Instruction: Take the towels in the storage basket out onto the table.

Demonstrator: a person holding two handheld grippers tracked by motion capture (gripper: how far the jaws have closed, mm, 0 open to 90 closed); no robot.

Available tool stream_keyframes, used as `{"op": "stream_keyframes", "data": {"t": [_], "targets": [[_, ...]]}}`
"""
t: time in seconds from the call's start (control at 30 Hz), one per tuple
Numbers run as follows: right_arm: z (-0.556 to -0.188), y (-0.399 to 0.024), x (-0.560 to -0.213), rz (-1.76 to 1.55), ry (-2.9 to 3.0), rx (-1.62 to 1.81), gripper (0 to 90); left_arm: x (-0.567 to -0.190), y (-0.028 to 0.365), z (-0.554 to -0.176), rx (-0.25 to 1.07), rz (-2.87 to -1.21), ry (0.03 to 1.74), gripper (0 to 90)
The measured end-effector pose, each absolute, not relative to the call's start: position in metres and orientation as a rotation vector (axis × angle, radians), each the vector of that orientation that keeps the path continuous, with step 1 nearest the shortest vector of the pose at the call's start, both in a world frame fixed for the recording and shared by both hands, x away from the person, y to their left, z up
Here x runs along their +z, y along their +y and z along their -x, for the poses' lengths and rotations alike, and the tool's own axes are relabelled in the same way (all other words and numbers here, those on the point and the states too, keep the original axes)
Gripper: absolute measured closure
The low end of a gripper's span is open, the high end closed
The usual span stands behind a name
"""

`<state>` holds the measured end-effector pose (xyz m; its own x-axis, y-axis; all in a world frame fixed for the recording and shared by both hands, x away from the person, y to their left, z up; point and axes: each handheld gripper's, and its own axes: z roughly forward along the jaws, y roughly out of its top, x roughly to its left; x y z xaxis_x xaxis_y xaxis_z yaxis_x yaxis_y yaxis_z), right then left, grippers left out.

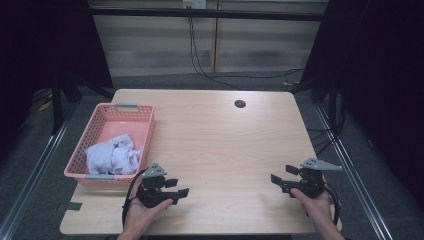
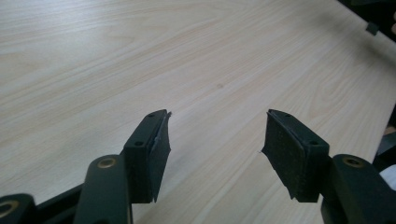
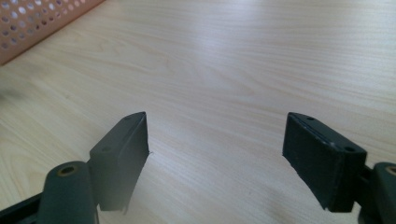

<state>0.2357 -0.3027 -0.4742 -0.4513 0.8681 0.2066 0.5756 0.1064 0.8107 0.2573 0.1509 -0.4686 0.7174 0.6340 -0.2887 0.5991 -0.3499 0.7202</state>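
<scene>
A pink plastic basket (image 1: 102, 125) stands at the table's left side, and a crumpled white cloth (image 1: 114, 154) lies inside its near end. My left gripper (image 1: 178, 187) is held low over the table just right of the basket's near corner, open, with nothing between its jaws (image 2: 215, 140). My right gripper (image 1: 282, 176) hovers near the front right of the table, also open and empty (image 3: 217, 149). A corner of the basket (image 3: 42, 18) shows at the top left of the right gripper view.
The light wooden table (image 1: 220, 145) has a round cable hole (image 1: 240, 104) near its far edge. Black cables hang down the wall behind it. Dark floor and metal rails run along both sides of the table.
</scene>
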Motion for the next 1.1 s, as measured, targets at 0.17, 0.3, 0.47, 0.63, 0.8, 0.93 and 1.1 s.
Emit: {"op": "stream_keyframes", "data": {"t": [0.17, 0.3, 0.47, 0.63, 0.8, 0.93, 1.1], "targets": [[-0.235, -0.296, -0.477, -1.384, 2.129, 1.244, 19.5, -0.470, 0.148, -0.260, 0.074, -2.084, 0.909, 30.4], [-0.232, -0.293, -0.476, -1.360, 2.158, 1.258, 19.7, -0.470, 0.148, -0.263, 0.096, -2.093, 0.928, 30.3], [-0.229, -0.294, -0.475, -1.349, 2.163, 1.305, 16.3, -0.468, 0.148, -0.260, 0.096, -2.092, 0.935, 32.3], [-0.227, -0.291, -0.474, -1.325, 2.179, 1.280, 16.4, -0.459, 0.150, -0.256, 0.121, -2.088, 0.921, 34.6], [-0.227, -0.290, -0.474, -1.318, 2.186, 1.278, 16.3, -0.437, 0.166, -0.257, 0.188, -1.984, 0.870, 30.6], [-0.227, -0.290, -0.475, -1.327, 2.190, 1.284, 16.3, -0.425, 0.180, -0.264, 0.257, -1.975, 0.877, 33.3], [-0.228, -0.288, -0.475, -1.313, 2.200, 1.295, 16.3, -0.410, 0.201, -0.271, 0.307, -1.972, 0.920, 33.9]]}}
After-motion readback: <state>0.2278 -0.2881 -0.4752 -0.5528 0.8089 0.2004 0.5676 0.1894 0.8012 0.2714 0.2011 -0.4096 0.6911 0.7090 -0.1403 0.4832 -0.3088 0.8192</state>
